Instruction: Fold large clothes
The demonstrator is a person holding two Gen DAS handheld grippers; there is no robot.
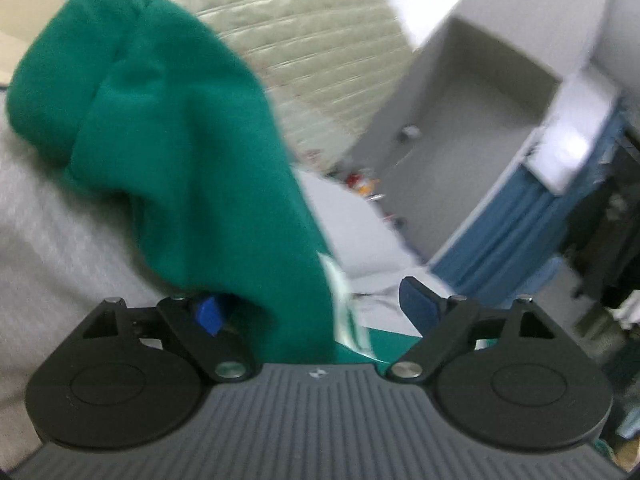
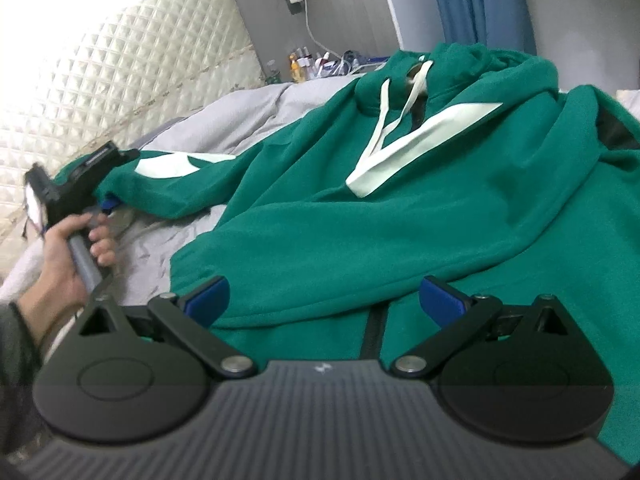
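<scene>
A green hoodie [image 2: 400,184] with white drawstrings [image 2: 384,128] and white panels lies spread on a grey bedsheet [image 2: 256,108]. My right gripper [image 2: 324,300] is open just above its lower hem, with cloth under both blue pads. One sleeve [image 2: 176,184] stretches left to my left gripper [image 2: 80,184], which a hand [image 2: 68,264] holds. In the left wrist view that sleeve [image 1: 180,152] runs bunched between the wide jaws of the left gripper [image 1: 312,310]. It covers part of the left pad [image 1: 208,314], and the right pad [image 1: 418,304] stands clear of it.
A quilted cream headboard [image 2: 100,80] stands at the left of the bed. Bottles and small items [image 2: 304,64] crowd a bedside surface by the grey wall, near a socket with a white cable [image 2: 298,0]. A blue curtain [image 2: 480,0] hangs behind the hood.
</scene>
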